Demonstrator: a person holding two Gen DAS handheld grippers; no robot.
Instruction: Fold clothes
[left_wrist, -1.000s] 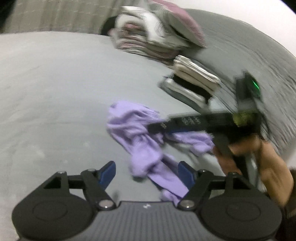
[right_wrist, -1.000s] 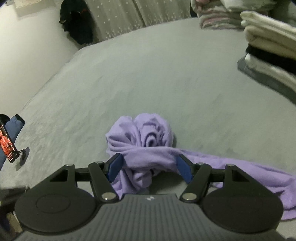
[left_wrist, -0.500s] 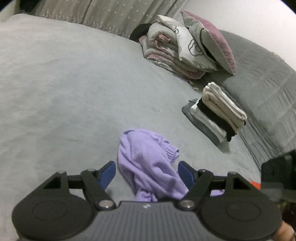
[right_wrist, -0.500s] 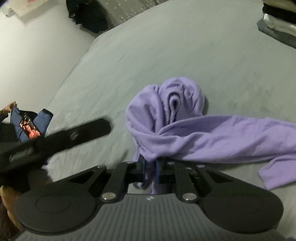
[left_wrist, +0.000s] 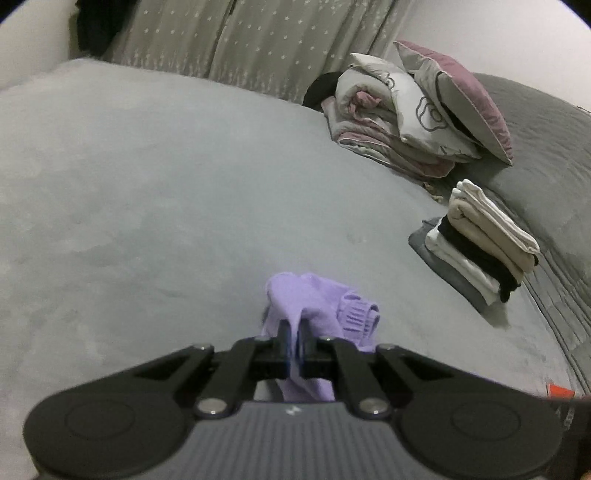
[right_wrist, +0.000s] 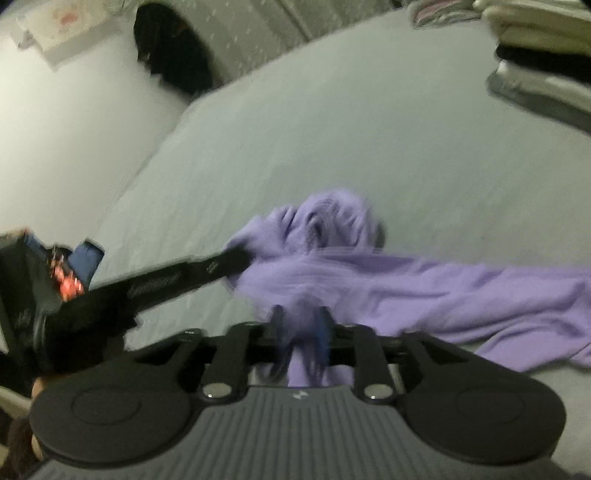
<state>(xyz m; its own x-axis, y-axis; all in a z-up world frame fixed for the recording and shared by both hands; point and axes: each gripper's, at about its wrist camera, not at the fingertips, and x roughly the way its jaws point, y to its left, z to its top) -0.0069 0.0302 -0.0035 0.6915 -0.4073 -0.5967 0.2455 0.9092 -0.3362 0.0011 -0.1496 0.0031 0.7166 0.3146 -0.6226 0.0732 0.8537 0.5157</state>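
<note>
A crumpled lilac sweater (left_wrist: 317, 306) lies on the grey bed (left_wrist: 155, 206). My left gripper (left_wrist: 295, 341) is shut on a fold of it, the ribbed cuff (left_wrist: 356, 314) just to the right of the jaws. In the right wrist view the same lilac sweater (right_wrist: 388, 280) stretches to the right, one sleeve trailing toward the frame edge. My right gripper (right_wrist: 301, 332) is shut on a bunch of its cloth. The left gripper's black body (right_wrist: 155, 284) reaches in from the left and meets the sweater's left end. This view is motion-blurred.
A stack of folded cream, black and white clothes (left_wrist: 480, 243) sits on a grey cloth at the right. Rolled bedding and a mauve pillow (left_wrist: 417, 110) lie behind it. Patterned curtains (left_wrist: 258, 40) hang at the back. The bed's left edge (right_wrist: 147, 162) drops to a pale floor.
My left gripper has closed on the sweater; it was open half a second ago. The right gripper stays shut on the cloth and has pulled it, stretching the sweater out.
</note>
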